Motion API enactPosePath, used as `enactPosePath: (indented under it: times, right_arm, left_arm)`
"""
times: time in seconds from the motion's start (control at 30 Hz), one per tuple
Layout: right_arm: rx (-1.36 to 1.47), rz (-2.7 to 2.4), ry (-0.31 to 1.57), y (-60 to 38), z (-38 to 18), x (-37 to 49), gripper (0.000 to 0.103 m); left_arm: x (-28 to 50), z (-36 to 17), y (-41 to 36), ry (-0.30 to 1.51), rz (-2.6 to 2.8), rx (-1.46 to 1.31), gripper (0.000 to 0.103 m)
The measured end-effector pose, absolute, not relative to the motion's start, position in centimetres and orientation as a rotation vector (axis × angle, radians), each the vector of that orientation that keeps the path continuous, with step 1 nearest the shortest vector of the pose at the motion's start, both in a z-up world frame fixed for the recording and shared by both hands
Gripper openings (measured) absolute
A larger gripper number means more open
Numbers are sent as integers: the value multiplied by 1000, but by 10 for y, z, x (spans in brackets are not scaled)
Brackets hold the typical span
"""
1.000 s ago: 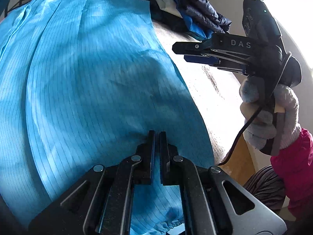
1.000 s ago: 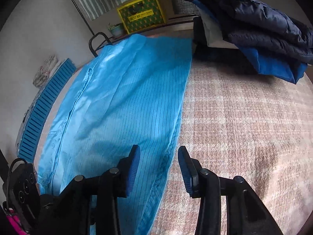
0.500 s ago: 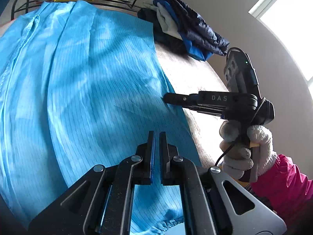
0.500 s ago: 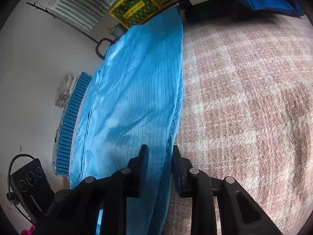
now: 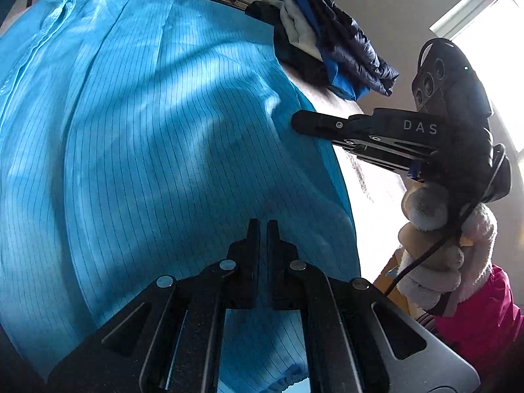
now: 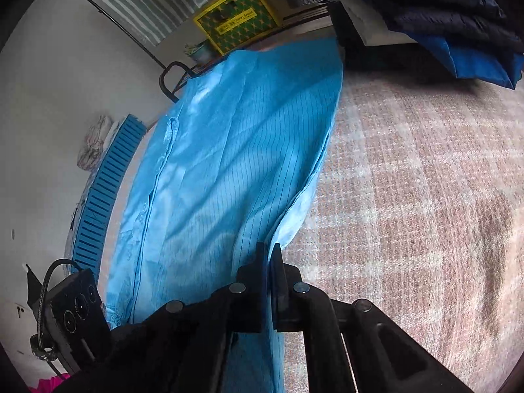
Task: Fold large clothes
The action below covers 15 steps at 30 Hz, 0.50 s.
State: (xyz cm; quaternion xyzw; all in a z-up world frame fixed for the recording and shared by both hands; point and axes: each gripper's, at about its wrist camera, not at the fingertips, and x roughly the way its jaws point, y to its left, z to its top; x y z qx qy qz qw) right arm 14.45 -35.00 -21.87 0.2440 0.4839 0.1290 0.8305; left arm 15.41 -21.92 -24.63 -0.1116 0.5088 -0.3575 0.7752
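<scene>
Both grippers, left [image 5: 260, 226] and right [image 6: 269, 249], clamp blue garment [image 5: 157, 137] edge.

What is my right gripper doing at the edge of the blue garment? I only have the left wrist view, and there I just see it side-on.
Observer: In the right wrist view, the right gripper is shut on the side edge of the blue garment. Its jaws have just been closing, and a fold of fabric is pinched between them.
Operator: What lies beside that edge? It is washed out for me.
Observer: A pink plaid blanket, bare up to the pile of dark clothes at the far end.
Operator: And past the garment's other long edge?
Observer: A blue slatted crate sits there, near the wall.
</scene>
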Motion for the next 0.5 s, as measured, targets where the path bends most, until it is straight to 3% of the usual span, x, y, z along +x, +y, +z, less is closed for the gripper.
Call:
enactPosePath:
  times: [0.07, 0.13, 0.17, 0.3, 0.43, 0.5]
  right_arm:
    - [522, 244, 1015, -357, -220, 147, 15]
    - [562, 197, 1009, -372, -228, 149, 42]
    - [605, 186, 1012, -382, -235, 148, 42]
    - [705, 156, 1047, -399, -260, 159, 37]
    - [646, 169, 1067, -386, -256, 165, 2]
    - [566, 151, 1063, -374, -245, 166, 0]
  left_arm:
    - [148, -244, -218, 1094, -786, -237, 0]
    - [142, -244, -223, 1098, -807, -215, 0]
    - [140, -246, -226, 1100, -814, -203, 0]
    - [137, -260, -238, 1128, -810, -178, 0]
    - [138, -261, -241, 1115, -816, -192, 0]
    - [140, -262, -244, 1124, -832, -217, 0]
